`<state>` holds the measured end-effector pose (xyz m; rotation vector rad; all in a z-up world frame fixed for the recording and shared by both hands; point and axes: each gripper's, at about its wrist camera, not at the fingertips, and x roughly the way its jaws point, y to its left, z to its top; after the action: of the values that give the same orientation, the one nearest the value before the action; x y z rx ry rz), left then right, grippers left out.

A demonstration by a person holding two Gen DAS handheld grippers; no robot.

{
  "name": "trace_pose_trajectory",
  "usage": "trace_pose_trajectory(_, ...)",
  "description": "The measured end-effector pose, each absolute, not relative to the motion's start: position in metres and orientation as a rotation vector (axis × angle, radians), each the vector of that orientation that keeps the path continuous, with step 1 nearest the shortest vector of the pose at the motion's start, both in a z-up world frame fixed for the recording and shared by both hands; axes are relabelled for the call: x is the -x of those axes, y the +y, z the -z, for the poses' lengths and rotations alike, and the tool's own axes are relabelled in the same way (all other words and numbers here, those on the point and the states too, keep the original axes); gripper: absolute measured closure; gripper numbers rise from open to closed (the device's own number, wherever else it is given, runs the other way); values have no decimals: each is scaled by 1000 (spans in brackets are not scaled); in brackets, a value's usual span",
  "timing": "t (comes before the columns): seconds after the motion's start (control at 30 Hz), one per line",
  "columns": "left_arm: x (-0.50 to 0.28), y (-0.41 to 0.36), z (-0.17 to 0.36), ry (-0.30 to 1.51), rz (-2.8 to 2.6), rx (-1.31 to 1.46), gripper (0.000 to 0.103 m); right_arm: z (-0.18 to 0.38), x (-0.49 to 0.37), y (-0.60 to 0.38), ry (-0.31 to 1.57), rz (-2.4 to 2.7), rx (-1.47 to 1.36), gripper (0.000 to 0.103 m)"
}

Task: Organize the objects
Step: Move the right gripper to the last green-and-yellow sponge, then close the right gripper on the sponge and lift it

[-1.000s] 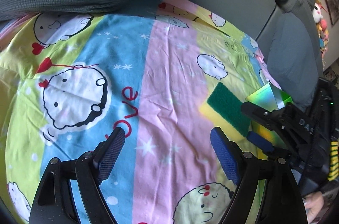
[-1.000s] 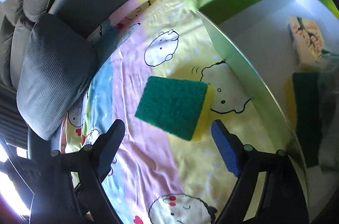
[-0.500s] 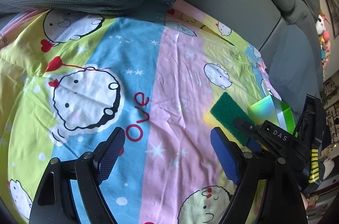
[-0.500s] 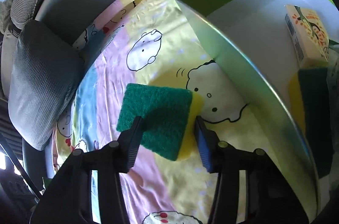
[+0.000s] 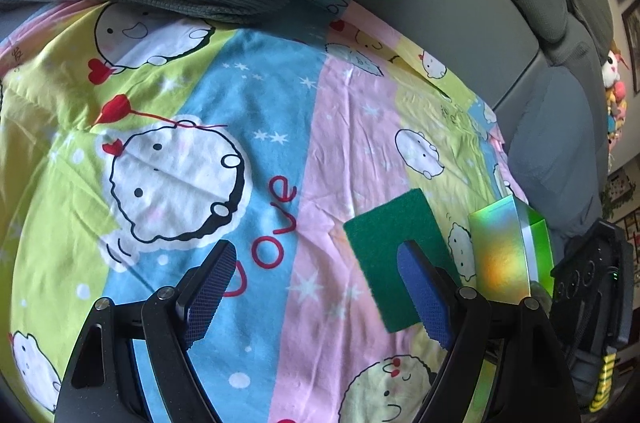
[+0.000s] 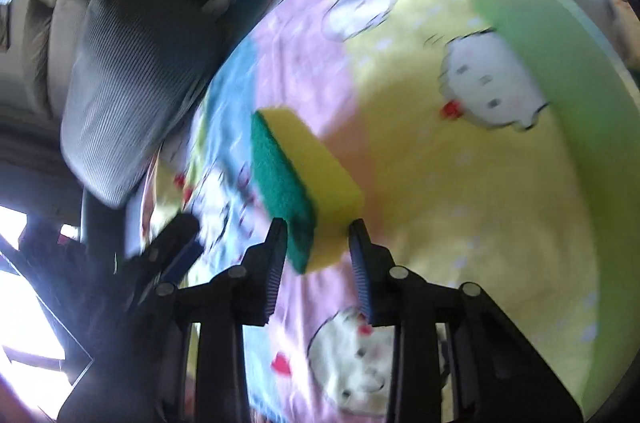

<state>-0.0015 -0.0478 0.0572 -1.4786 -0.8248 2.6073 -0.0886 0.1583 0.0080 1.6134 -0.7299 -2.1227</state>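
Right gripper (image 6: 318, 243) closing, pads pinching the sponge (image 6: 304, 179), lifted on edge above the sheet (image 6: 460, 203), near the green box (image 6: 560, 71) at its right edge. Left gripper (image 5: 316, 287) spread wide, gripping nothing, above the sheet's middle.

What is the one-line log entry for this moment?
left gripper: open, empty | right gripper: closing on sponge | box: beside

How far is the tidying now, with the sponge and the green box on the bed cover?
In hand: the right gripper is closing on the sponge, lifted and tilted. Left to do: putting it into the green box. The left gripper is open, holding nothing.
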Motion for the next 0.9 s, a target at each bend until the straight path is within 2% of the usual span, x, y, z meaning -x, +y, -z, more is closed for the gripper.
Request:
trace_pose_trajectory(0.03,1,-48,-57,-826,-2606,1482,20,-10,88,156,-711,2116,-1613,70)
trace_pose_trajectory(0.1,2,-49,-55,-831,-2602,1494,20,-17,85,155,-680,2129,-1604,63)
trace_pose_trajectory(0.17,3,-48,-53,-836,-2592,1504,20,-24,82,161,-662,2181,-1583,42)
trace_pose_trajectory(0.3,5,-41,-50,-816,-2567,1521,20,-37,80,173,-639,2311,-1529,34)
trace_pose_trajectory(0.47,7,-28,-47,-796,-2526,1529,20,-39,93,180,-673,2367,-1498,33)
trace_pose_trajectory(0.6,9,-17,-44,-794,-2486,1511,20,-40,109,177,-614,2373,-1487,33)
trace_pose_trajectory(0.73,14,-2,-42,-750,-2445,1504,20,-31,124,172,-587,2356,-1511,42)
trace_pose_trajectory(0.9,18,11,-34,-696,-2413,1531,20,-15,130,167,-643,2285,-1556,44)
